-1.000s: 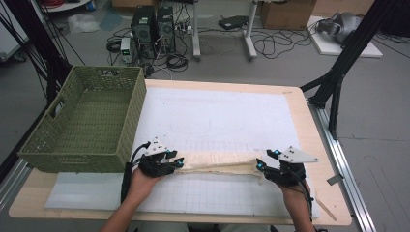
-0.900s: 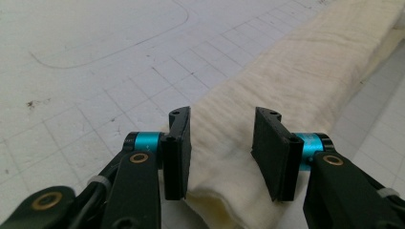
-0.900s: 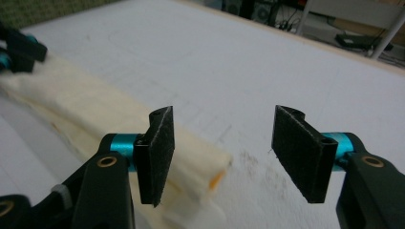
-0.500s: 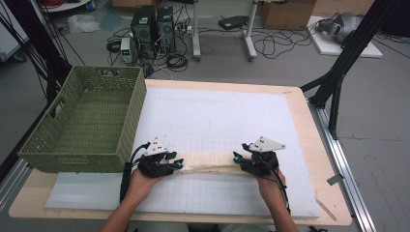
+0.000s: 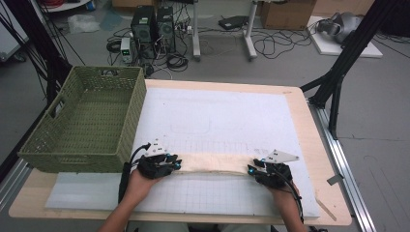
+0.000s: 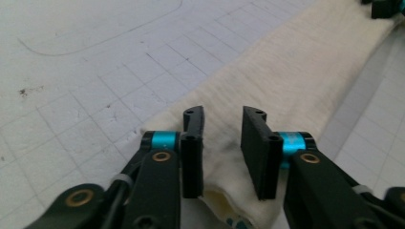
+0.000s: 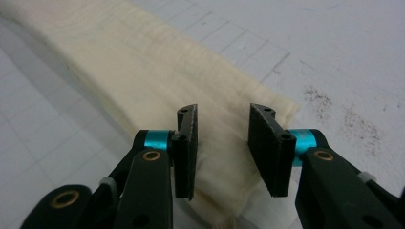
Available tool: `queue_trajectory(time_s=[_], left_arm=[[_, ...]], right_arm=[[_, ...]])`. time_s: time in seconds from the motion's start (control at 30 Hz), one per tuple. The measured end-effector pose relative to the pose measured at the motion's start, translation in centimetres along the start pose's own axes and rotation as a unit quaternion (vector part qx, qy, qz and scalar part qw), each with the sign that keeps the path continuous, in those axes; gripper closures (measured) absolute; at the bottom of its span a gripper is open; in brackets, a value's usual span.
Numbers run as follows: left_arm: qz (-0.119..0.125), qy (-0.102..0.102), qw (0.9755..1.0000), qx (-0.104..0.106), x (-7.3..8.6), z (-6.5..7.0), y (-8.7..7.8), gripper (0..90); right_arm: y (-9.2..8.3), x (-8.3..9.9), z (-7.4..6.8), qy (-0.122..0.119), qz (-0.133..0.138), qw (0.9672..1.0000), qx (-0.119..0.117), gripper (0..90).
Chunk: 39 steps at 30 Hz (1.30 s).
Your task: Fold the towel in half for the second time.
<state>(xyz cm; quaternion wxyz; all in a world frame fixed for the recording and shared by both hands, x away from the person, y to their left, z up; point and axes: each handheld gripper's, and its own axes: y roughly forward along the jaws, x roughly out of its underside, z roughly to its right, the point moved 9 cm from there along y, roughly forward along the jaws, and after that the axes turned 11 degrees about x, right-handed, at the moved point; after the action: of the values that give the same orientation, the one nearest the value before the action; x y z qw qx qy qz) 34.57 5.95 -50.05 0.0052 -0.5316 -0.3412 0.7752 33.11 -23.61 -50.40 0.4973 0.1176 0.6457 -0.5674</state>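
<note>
As both grippers sit at opposite ends of the cloth, the following is noted.

Work in hand: a cream folded cloth (image 5: pixel 212 163) lies as a long narrow band on the white gridded mat (image 5: pixel 217 121), apparently being gathered or folded further by its 2 ends.

Cloth position: it stretches between the 2 grippers, 1 short end under each set of jaws, flat on the mat and well apart from the green basket (image 5: pixel 84 121).

Reason for the layout: in my judgement the band is held at both ends so it stays straight and the layers do not slip when lifted or folded; the basket stands beyond the left gripper, likely the place the cloth goes.

Left gripper (image 6: pixel 222 143): jaws partly open and have just been closing; the cloth end bunches up between them, and a gap shows on either side of the fabric. I would not call it a grip yet.

Right gripper (image 7: pixel 222 143): jaws partly open, likewise just been closing; the layered cloth end rises between them, the pads not plainly pressing on it.

Hands: the left hand (image 5: pixel 140 181) and right hand (image 5: pixel 285 195) rest low at the near edge of the table (image 5: pixel 309 145).

Risk: a pinch may catch the top layers alone.
</note>
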Motion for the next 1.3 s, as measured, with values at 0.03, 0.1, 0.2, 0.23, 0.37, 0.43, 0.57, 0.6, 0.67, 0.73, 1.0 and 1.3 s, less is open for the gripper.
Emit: queue_trajectory(time_s=[0.03, 0.1, 0.2, 0.23, 0.37, 0.43, 0.57, 0.6, 0.67, 0.73, 1.0, 1.3], left_arm=[[-0.006, 0.008, 0.9999, -0.001, 0.1, 0.1, -0.1, 74.0], [-0.011, 0.016, 0.9998, -0.005, 0.3, 0.2, -0.1, 75.5], [-0.014, 0.02, 0.9996, -0.01, 0.3, 0.2, -0.1, 75.8], [-0.015, 0.021, 0.9996, -0.013, 0.4, 0.2, -0.1, 75.8], [-0.019, 0.017, 0.9994, -0.024, 0.2, 0.2, -0.2, 75.0], [-0.005, 0.002, 0.9996, -0.028, -0.1, 0.0, -0.5, 71.4], [0.049, -0.006, 0.9986, -0.017, -1.6, 0.3, -1.3, 69.6], [0.058, -0.002, 0.9983, -0.008, -1.9, 0.7, -1.3, 70.7], [0.066, 0.006, 0.9977, 0.012, -2.3, 1.5, -1.1, 72.7], [0.052, 0.013, 0.9983, 0.021, -2.0, 1.9, -0.5, 73.8], [-0.023, 0.021, 0.9995, -0.003, 0.0, 1.6, 0.7, 76.3], [0.011, 0.024, 0.9993, -0.028, -1.1, 0.7, -0.8, 65.9]], right_arm=[[-0.2, 0.2, 0.0, -0.009, -0.001, 1.0, 0.003, 63.1], [-0.5, 0.4, -0.1, -0.023, -0.001, 0.9997, 0.01, 63.1], [-0.7, 0.7, -0.1, -0.034, 0.004, 0.9993, 0.016, 62.9], [-0.8, 0.8, -0.2, -0.035, 0.006, 0.9992, 0.018, 63.0], [-0.8, 0.9, -0.2, -0.033, 0.008, 0.9991, 0.023, 62.6], [-0.9, 0.9, -0.2, -0.016, 0.006, 0.9997, 0.021, 60.6], [-1.1, 0.7, -0.2, -0.007, 0.012, 0.9997, 0.019, 49.8], [-1.2, 0.4, -0.2, 0.001, 0.02, 0.9997, 0.012, 49.6], [-1.6, -0.1, -0.3, 0.022, 0.035, 0.9991, -0.002, 49.8], [-1.8, -0.5, -0.5, 0.023, 0.045, 0.9987, -0.006, 52.3], [-1.4, 0.7, -0.6, 0.004, 0.012, 0.9998, -0.016, 62.8], [-3.4, 0.0, 1.7, 0.062, 0.048, 0.9969, -0.008, 62.0]])
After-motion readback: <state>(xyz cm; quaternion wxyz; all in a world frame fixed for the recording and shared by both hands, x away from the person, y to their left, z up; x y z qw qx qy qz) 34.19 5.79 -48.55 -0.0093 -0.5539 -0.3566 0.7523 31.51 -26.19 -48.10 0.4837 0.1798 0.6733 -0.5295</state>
